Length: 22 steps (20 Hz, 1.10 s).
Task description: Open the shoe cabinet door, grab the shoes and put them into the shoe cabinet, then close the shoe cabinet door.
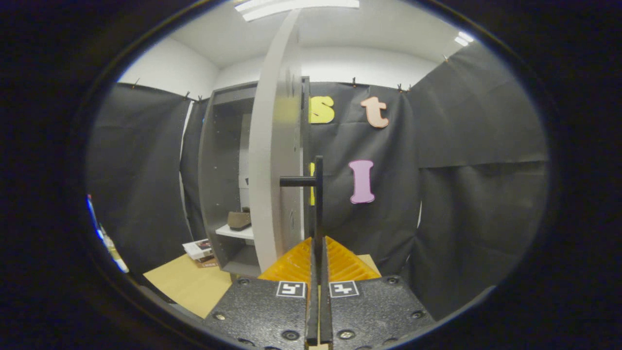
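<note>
The claw [319, 253] sits closed on the dark bar handle [318, 194] of the shoe cabinet door [273, 160], its two fingers [296, 265] pressed together around the upright bar so that hardly any gap shows between them. The handle rises straight up from between the fingertips, and a short stub joins it sideways to the pale door. The door stands swung out toward the camera, seen nearly edge-on, its curved-looking face running from just ahead of the fingers up toward the ceiling light. Behind and to the left of the door, the grey shoe cabinet [221, 170] stands open on a light wooden table [189, 287]. Inside it, a brown shoe [239, 219] rests on a white shelf [235, 232], with a lower compartment under the shelf whose contents cannot be made out in the shadow. The upper part of the cabinet above the shoe looks bare apart from a pale back panel. Just left of the cabinet's base, a small stack of printed booklets [200, 250] lies on the table, touching or nearly touching the cabinet's side. Black cloth [461, 170] hangs behind and on both sides of the cabinet, with white wall above it.
</note>
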Motion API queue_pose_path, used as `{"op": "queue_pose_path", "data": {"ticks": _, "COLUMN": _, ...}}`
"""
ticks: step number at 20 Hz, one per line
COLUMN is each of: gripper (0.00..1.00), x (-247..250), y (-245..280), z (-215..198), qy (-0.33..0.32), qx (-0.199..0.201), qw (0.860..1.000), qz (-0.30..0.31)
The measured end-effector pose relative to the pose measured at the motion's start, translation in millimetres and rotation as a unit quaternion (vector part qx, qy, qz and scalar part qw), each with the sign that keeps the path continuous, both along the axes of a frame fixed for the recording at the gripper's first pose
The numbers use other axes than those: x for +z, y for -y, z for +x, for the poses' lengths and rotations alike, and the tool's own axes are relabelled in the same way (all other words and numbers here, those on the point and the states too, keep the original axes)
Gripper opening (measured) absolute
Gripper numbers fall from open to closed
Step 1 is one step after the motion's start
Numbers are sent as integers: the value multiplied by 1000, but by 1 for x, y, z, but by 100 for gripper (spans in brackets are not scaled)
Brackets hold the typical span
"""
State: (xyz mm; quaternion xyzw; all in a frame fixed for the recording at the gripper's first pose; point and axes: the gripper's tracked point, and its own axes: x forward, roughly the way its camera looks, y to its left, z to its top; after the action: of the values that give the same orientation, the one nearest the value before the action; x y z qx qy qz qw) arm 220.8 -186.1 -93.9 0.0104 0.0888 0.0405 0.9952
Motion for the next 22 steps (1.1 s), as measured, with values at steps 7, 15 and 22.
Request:
{"op": "queue_pose_path", "data": {"ticks": 7, "gripper": 6, "x": 8, "y": 3, "z": -17, "qy": 6, "qx": -32, "qw": 999, "qz": -41}}
{"op": "queue_pose_path", "data": {"ticks": 15, "gripper": 100, "x": -10, "y": -16, "z": -86, "qy": 33, "qx": -133, "qw": 990, "qz": -29}}
{"op": "queue_pose_path", "data": {"ticks": 22, "gripper": 100, "x": -75, "y": -59, "z": -90, "qy": -4, "qx": -153, "qw": 988, "qz": 33}}
